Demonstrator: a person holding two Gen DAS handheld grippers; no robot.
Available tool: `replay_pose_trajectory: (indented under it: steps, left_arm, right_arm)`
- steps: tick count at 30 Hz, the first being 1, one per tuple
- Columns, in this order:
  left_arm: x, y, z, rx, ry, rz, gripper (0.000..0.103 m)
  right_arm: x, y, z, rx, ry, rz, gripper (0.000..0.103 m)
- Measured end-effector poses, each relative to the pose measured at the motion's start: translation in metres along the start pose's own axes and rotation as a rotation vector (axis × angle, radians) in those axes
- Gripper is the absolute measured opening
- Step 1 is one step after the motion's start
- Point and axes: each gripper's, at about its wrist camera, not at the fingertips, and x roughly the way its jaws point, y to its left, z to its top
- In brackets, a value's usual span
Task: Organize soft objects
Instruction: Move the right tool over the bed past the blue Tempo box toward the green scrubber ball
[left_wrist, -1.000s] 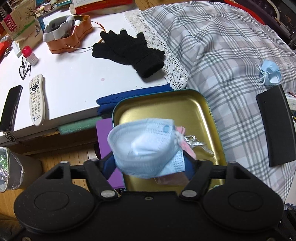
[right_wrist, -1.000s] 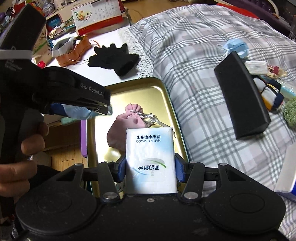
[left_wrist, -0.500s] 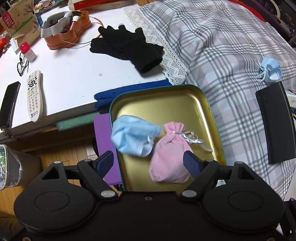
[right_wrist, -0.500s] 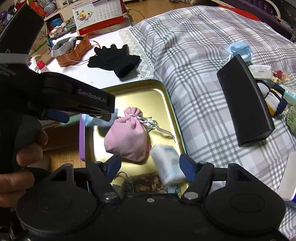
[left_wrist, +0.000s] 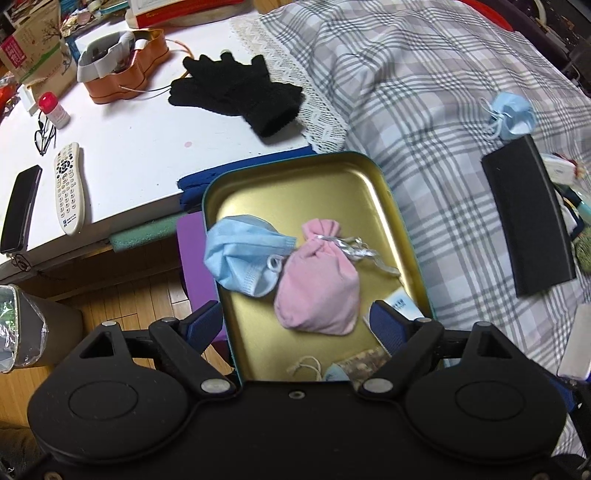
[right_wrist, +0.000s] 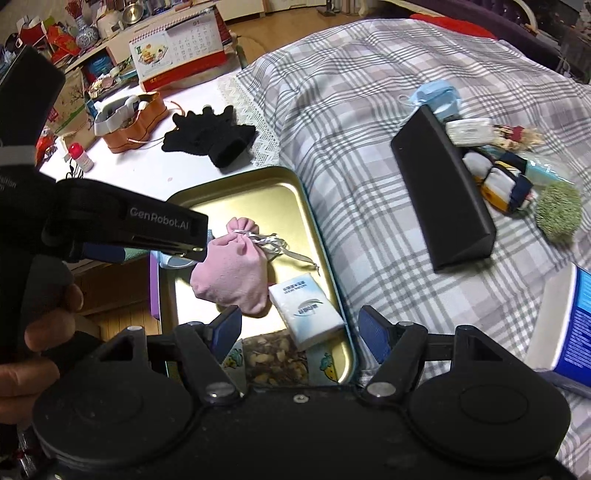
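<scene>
Both tongs released, left (left_wrist: 295, 325) widening, right (right_wrist: 299, 328) | black gloves (left_wrist: 236, 92), remote (left_wrist: 68, 188) beside tin (left_wrist: 402, 221)

The left gripper (left_wrist: 295, 325) points steeply down, and its jaws are opening with nothing between the blue pads. The right gripper (right_wrist: 300, 330) also points down, its jaws parted and empty. At the left of the right wrist view, a hand (right_wrist: 33, 332) holds the handle of the left gripper.

Face mask (left_wrist: 242, 254), pouch (left_wrist: 317, 284) and tissue pack (right_wrist: 304, 310) side by side in tin tray (left_wrist: 295, 177) on bedspread (left_wrist: 424, 110).
</scene>
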Motion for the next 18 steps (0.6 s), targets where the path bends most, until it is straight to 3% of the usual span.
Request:
replay_pose_trajectory:
  steps: [18]
  left_arm:
    - [-0.041, -0.083, -0.036, 0.172, -0.038, -0.043, 0.084]
  right_arm:
    - [-0.057, -0.080, -0.025, 0.126, -0.126, -0.058, 0.071]
